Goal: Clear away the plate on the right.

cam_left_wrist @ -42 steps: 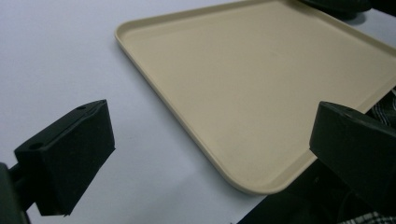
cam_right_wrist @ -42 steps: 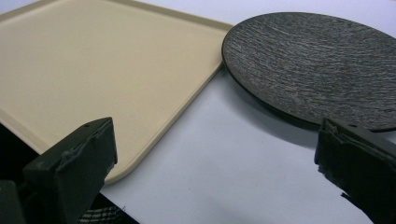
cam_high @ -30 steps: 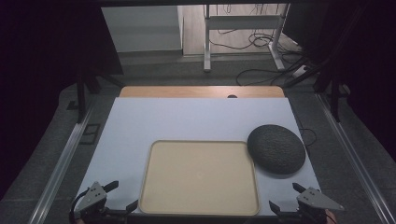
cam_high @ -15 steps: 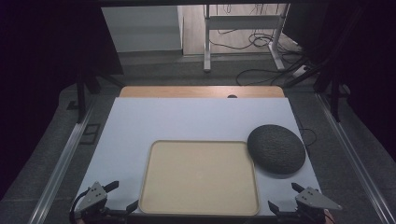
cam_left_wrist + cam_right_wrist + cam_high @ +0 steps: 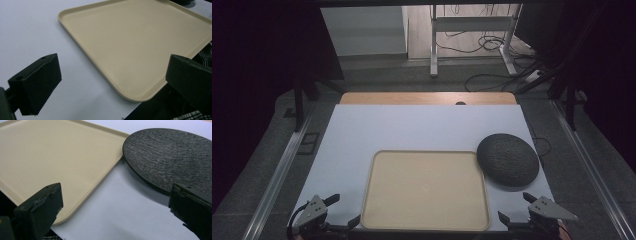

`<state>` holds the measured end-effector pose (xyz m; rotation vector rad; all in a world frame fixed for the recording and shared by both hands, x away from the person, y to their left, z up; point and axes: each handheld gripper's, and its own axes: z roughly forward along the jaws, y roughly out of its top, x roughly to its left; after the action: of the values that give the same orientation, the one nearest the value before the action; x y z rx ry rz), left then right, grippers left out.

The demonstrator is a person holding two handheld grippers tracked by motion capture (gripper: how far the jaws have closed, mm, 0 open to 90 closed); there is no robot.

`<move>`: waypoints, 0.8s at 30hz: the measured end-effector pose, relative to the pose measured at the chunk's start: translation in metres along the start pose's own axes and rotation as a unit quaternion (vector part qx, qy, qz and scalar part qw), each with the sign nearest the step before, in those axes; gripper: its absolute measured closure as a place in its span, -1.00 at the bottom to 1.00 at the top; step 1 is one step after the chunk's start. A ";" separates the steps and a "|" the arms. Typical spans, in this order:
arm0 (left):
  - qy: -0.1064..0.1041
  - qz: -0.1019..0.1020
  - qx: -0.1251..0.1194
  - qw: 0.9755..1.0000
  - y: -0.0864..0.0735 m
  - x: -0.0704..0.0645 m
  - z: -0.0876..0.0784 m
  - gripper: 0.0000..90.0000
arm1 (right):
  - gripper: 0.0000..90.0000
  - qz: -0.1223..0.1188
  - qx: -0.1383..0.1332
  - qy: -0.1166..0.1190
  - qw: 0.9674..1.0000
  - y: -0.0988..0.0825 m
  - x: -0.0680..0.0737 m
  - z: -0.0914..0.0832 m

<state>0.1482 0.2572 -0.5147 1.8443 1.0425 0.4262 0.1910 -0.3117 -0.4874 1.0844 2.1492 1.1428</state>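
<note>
High view: both tools wait at the near table edge, left gripper (image 5: 334,210) just off the near-left corner of the beige tray (image 5: 377,200), right gripper (image 5: 517,207) by its near-right corner, jaws of each spread wide w/ nothing between them. The tray sits on the white table sheet (image 5: 412,130), centred toward the near edge; the dark round plate (image 5: 508,160) lies just beside the tray's far-right corner, prob. touching or slightly over its rim, hard to tell from here. Left gripper view: left gripper (image 5: 113,82) stands apart above the tray (image 5: 130,45) corner; the tray holds nothing, surface bare. Right gripper view: right gripper (image 5: 116,207) also wide apart, aimed at the gap btw. tray (image 5: 50,152) rim and plate (image 5: 170,155); the plate's edge looks raised off the sheet, casting shadow, nothing on it. Judgement: the plate looks the likely pick for the right tool. Best approach: come in low at the lifted near rim, one jaw under, one over, close firmly, keep it level and clear the tray lip when moving across.
</note>
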 end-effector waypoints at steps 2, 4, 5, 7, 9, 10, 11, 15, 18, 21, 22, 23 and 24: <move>0.000 -0.002 -0.001 1.000 0.000 0.000 0.000 -1.00 | -1.00 -0.004 0.001 -0.002 1.000 0.002 0.000 0.001; 0.000 -0.002 -0.001 1.000 0.000 0.000 0.000 -1.00 | -1.00 -0.008 0.002 -0.003 1.000 0.004 -0.001 0.003; 0.000 -0.001 0.000 1.000 0.000 0.000 0.000 -1.00 | -1.00 -0.007 0.002 -0.003 1.000 0.005 -0.001 0.004; 0.000 0.000 0.000 1.000 0.000 0.000 0.000 -1.00 | -1.00 0.000 0.002 0.002 1.000 0.006 -0.002 0.006; 0.000 -0.001 -0.001 1.000 0.000 0.000 0.000 -1.00 | -1.00 0.005 0.004 0.001 1.000 0.007 -0.003 0.008; 0.000 -0.001 -0.001 1.000 0.000 0.000 0.000 -1.00 | -1.00 0.006 0.005 0.003 1.000 0.007 -0.003 0.008; 0.000 -0.001 0.000 1.000 0.000 0.000 0.000 -1.00 | -1.00 0.007 0.006 0.003 1.000 0.007 -0.004 0.009; 0.000 0.000 0.001 1.000 0.000 0.000 0.000 -1.00 | -1.00 0.014 0.014 0.004 1.000 0.008 -0.007 0.012; 0.000 0.000 0.000 1.000 0.000 0.000 0.000 -1.00 | -1.00 0.015 0.016 0.003 1.000 0.008 -0.009 0.013; -0.001 0.000 0.002 1.000 0.000 0.000 0.000 -1.00 | -1.00 0.012 0.023 -0.003 1.000 0.008 -0.011 0.016; -0.001 0.001 0.002 1.000 0.000 0.000 0.000 -1.00 | -1.00 0.010 0.026 -0.004 1.000 0.008 -0.011 0.017; -0.001 0.001 0.003 1.000 0.000 0.000 0.001 -1.00 | -1.00 0.008 0.028 -0.006 1.000 0.008 -0.012 0.019; -0.002 0.001 0.003 1.000 0.000 0.000 0.001 -1.00 | -1.00 0.008 0.031 -0.010 0.999 0.008 -0.012 0.020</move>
<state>0.1487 0.2569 -0.5149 1.8510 1.0403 0.4218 0.2150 -0.3091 -0.4907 1.1357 2.1783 1.0747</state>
